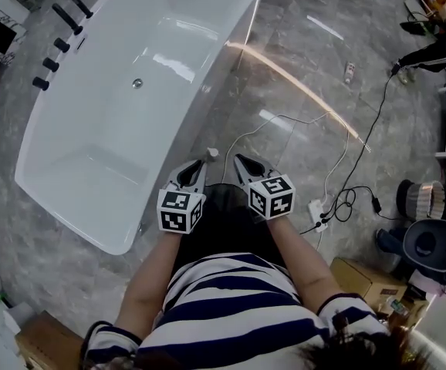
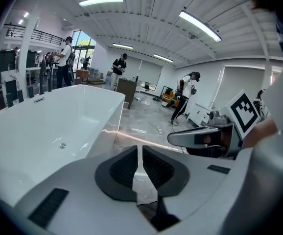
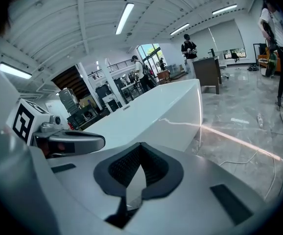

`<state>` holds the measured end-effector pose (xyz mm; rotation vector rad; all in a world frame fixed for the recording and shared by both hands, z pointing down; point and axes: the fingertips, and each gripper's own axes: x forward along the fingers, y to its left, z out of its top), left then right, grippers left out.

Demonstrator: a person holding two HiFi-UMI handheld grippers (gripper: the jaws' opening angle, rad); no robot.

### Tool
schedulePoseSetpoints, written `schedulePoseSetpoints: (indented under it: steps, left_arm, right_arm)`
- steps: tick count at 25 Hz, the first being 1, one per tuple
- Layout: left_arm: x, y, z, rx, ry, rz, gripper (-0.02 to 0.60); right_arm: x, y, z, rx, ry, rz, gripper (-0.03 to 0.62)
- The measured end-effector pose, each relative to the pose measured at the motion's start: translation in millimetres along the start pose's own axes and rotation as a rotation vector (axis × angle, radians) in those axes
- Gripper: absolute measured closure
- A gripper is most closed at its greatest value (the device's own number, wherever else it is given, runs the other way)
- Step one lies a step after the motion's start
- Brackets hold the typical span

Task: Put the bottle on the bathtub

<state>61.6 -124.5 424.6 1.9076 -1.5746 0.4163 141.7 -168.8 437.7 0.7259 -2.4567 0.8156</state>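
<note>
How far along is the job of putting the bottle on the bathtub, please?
Nothing looks done: the bottle lies on the floor, well away from the bathtub. In hand: nothing; the left tool and right tool are both shut and empty. Left: reach the bottle, grip it, carry it over and set it there.

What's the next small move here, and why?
Probably carry the right tool toward the small pale bottle lying on the grey marble floor, opening it on the way. It and the left tool are shut and empty, and the bottle lies well away from the white freestanding bathtub.
</note>
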Motion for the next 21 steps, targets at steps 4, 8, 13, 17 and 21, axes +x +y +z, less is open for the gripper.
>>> schedulePoseSetpoints:
  steps: [4, 8, 13, 17, 21]
  left_arm:
    - [-1.6, 3.2, 4.1, -0.011, -0.012, 0.024, 0.537]
    - [-2.1, 6.1, 7.3, -0.017, -0.023, 0.044, 0.537]
    - [-1.8, 5.9, 9.2, -0.027, -0.033, 0.060, 0.537]
    - [-3.5, 7.2, 10.3, -0.030, -0.042, 0.072, 0.537]
    - [-2.0, 9.6, 13.7, -0.020, -0.044, 0.077, 0.537]
  right_arm:
    - [1.3, -0.3, 0.0, -0.007, 0.012, 0.011, 0.568]
    - [4.1, -2.2, 0.5, -0.024, 0.030, 0.019, 0.568]
    - [6.1, -4.3, 3.1, -0.033, 0.038, 0.032, 0.568]
    - [4.9, -4.7, 2.6, -0.037, 0.039, 0.040, 0.568]
    - [8.0, -6.6, 4.0, -0.037, 0.043, 0.040, 0.568]
